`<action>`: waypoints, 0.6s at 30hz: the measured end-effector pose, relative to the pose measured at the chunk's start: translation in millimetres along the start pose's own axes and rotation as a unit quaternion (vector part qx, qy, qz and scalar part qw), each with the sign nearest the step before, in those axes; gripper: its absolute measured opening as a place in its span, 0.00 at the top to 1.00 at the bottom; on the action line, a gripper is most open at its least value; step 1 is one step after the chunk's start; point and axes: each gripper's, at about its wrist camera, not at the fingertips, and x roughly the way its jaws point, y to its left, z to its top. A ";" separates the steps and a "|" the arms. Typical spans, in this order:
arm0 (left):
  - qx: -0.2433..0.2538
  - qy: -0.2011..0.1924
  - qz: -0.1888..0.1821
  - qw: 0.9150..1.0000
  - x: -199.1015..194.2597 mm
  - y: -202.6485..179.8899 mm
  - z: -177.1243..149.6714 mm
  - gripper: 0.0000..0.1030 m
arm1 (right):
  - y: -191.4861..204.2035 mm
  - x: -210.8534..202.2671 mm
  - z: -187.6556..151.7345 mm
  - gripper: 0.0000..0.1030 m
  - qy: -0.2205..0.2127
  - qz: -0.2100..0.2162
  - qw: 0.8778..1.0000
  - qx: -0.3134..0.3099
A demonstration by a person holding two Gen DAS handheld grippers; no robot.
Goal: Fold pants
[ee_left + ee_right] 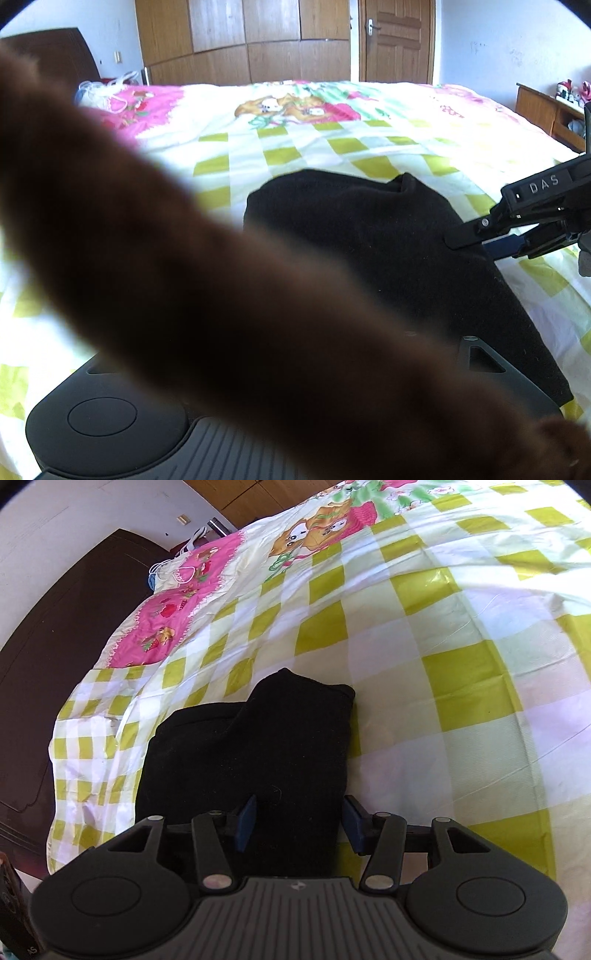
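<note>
The black pants (388, 236) lie folded into a thick bundle on the checked bedspread (351, 144). My right gripper (300, 823) is open, its blue pads (245, 821) on either side of the near end of the pants (258, 746). It also shows at the right of the left wrist view, where the right gripper (476, 245) rests at the bundle's edge. A blurred brown fuzzy band (184, 258), sleeve or cloth I cannot tell, crosses the left wrist view and hides my left gripper's fingers. Only the left gripper's body (103, 417) shows.
The bed's edge drops to a dark floor (44, 672) on the left. Bags (107, 92) lie at the far left corner of the bed. A wooden wardrobe (258, 40) and door (397, 40) stand behind, and a low wooden cabinet (543, 110) at the right.
</note>
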 end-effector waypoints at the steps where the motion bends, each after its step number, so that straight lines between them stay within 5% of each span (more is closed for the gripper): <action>1: -0.002 0.002 0.000 1.000 1.0 0.5 -0.7 0.23 | 0.2 2.6 0.6 0.37 -0.003 0.005 1.000 0.003; 12: -0.034 0.021 0.001 0.999 11.8 6.5 -1.3 0.12 | 9.1 24.3 -9.6 0.19 -0.019 0.015 1.000 -0.011; 18: -0.058 0.024 0.003 0.998 6.3 -12.6 -3.5 0.15 | 9.4 8.6 -7.4 0.49 -0.012 0.005 1.000 -0.008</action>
